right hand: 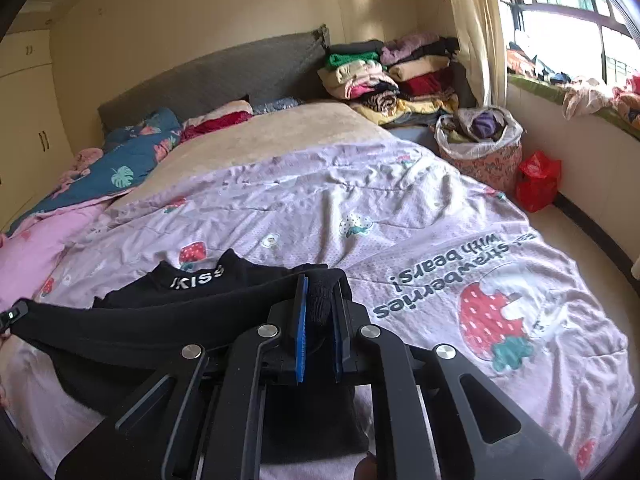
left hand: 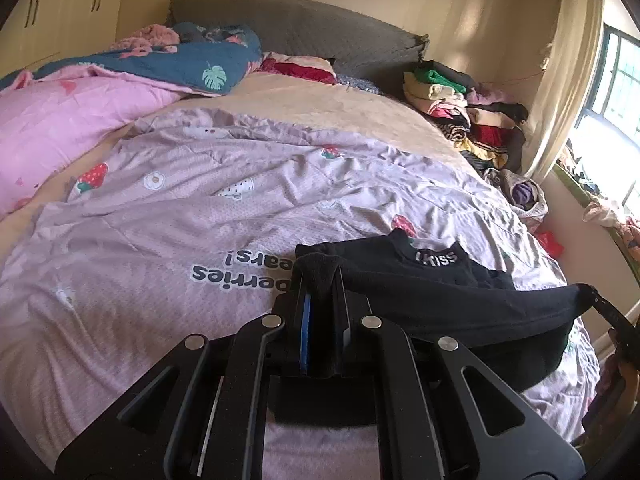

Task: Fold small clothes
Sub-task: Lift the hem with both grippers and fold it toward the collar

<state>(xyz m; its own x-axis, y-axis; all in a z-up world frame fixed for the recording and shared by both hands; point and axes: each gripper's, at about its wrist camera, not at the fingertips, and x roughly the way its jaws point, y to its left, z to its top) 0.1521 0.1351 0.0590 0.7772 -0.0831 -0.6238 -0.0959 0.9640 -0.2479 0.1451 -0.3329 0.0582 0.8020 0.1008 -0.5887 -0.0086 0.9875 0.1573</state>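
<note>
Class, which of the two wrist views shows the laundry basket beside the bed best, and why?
The right wrist view: the laundry basket shows whole there, with its patterned side and the clothes inside. In the left wrist view the laundry basket sits small at the bed's far edge, only its top showing.

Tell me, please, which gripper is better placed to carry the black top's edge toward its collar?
Neither clearly: the left gripper and right gripper each pinch one end of the black top, stretched between them.

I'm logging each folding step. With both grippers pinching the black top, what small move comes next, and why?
Probably carry the held edge forward toward the collar. Left gripper and right gripper each clamp the black top, stretched between them, collar end lying on the quilt.
</note>
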